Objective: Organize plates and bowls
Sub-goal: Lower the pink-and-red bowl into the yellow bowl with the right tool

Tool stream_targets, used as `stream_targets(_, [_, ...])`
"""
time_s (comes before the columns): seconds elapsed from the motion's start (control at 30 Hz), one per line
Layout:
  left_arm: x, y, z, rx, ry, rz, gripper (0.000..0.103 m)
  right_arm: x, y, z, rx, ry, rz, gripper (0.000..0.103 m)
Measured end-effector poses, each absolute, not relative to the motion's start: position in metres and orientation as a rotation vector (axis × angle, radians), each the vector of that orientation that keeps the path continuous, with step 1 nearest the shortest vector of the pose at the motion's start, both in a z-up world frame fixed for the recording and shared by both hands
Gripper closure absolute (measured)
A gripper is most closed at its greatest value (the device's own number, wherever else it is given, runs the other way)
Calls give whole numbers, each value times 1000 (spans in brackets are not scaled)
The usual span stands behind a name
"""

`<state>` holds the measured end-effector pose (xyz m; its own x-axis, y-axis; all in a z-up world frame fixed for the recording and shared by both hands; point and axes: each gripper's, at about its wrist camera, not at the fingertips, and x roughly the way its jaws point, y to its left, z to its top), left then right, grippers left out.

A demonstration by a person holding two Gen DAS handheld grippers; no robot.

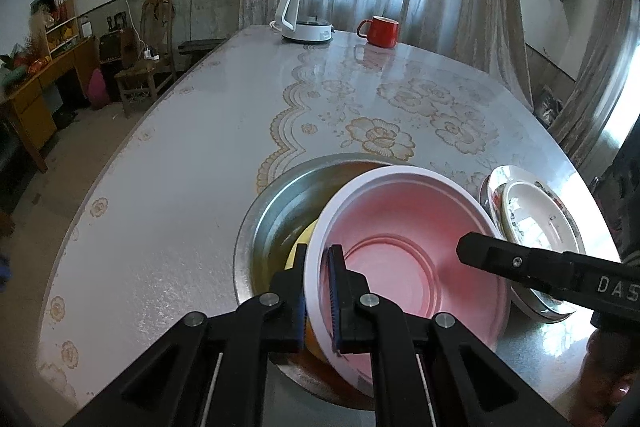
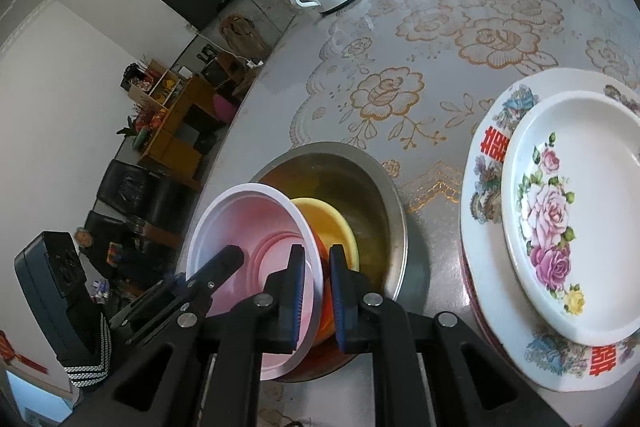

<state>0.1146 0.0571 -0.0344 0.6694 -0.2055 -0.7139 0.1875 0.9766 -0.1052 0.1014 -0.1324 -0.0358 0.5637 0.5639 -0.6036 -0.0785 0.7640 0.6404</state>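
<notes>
Three bowls; two plates

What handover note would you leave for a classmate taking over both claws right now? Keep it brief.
Left claw: shut on the pink bowl rim.
Right claw: straddles the opposite rim; grip unclear.
Pink bowl is tilted over the steel basin, which holds a yellow bowl.
Done: two floral plates stacked beside the basin.
Left: seat the pink bowl in the yellow one, release both.
</notes>
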Motion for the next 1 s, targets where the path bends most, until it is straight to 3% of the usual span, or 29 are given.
stream_targets(0.33, [119,54,-40,-22,819,-228,92,98,-130,-31,550,880,398,79])
stream_targets(1.0, [124,48,-39,32,809,-214,91,106,-127,-34,514,878,370,78])
